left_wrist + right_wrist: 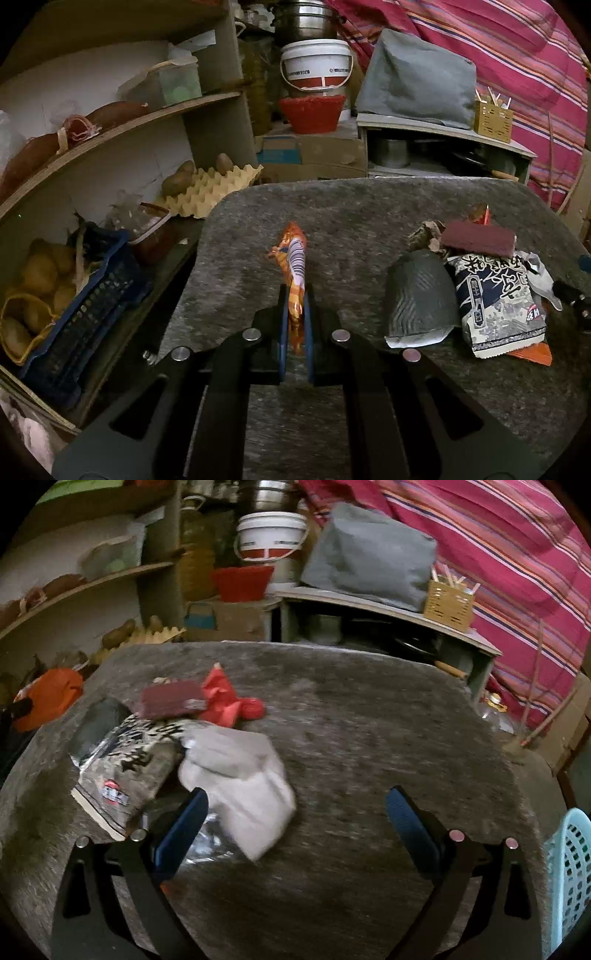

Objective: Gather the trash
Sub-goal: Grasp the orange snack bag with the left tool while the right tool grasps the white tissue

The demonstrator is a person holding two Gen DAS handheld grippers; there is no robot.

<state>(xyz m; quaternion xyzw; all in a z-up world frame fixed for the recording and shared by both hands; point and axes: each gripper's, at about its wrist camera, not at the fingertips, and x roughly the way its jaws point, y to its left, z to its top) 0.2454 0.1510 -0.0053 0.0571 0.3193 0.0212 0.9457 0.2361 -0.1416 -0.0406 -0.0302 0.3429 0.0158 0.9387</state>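
Trash: an orange wrapper (293, 273) stands pinched edge-on in the closed left gripper (295, 317), just above the grey mat (332, 221) — keep it clamped. Rightward, the white bag (243, 775) lies between the right gripper's (295, 812) wide-open jaws — centre them first.

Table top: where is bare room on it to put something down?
The table is bare to the right of the white bag, up to the blue basket. Also bare around the left gripper. Crowded: the pile with the printed packet and the red wrapper.
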